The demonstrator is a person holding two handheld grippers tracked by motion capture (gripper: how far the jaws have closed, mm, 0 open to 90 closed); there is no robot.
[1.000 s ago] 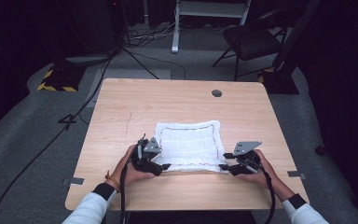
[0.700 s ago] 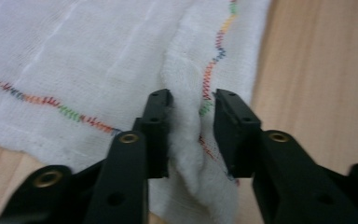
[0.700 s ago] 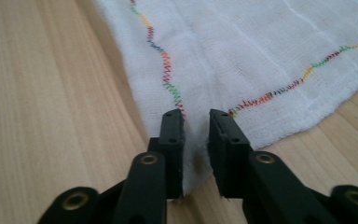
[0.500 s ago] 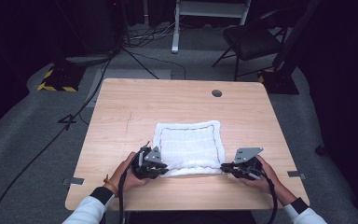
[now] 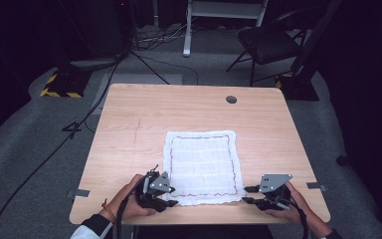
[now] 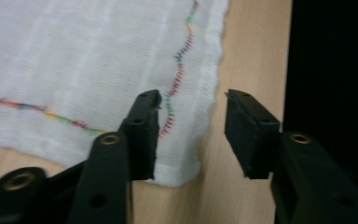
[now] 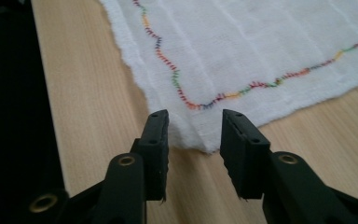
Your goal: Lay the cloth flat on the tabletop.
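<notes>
A white cloth [image 5: 202, 167] with a coloured wavy stitched border lies flat on the wooden table [image 5: 179, 109], towards its near edge. My left gripper [image 5: 171, 199] is at the cloth's near left corner. In the left gripper view the jaws [image 6: 193, 98] have just been opening and stand apart over that corner [image 6: 182, 168], not pressing it. My right gripper [image 5: 246, 195] is at the near right corner. Its jaws [image 7: 196, 116] have also just been opening, and the cloth's corner [image 7: 205, 140] lies loose between their tips.
The table's front edge runs just behind both hands. A round cable hole [image 5: 231, 99] sits at the far right of the tabletop. A dark chair [image 5: 273, 42] and cables [image 5: 79, 124] are on the grey floor beyond and to the left.
Both hands have drawn back toward the near edge, and the cloth has come with them and now lies flatter. The jaws now stand apart at its near corners.
</notes>
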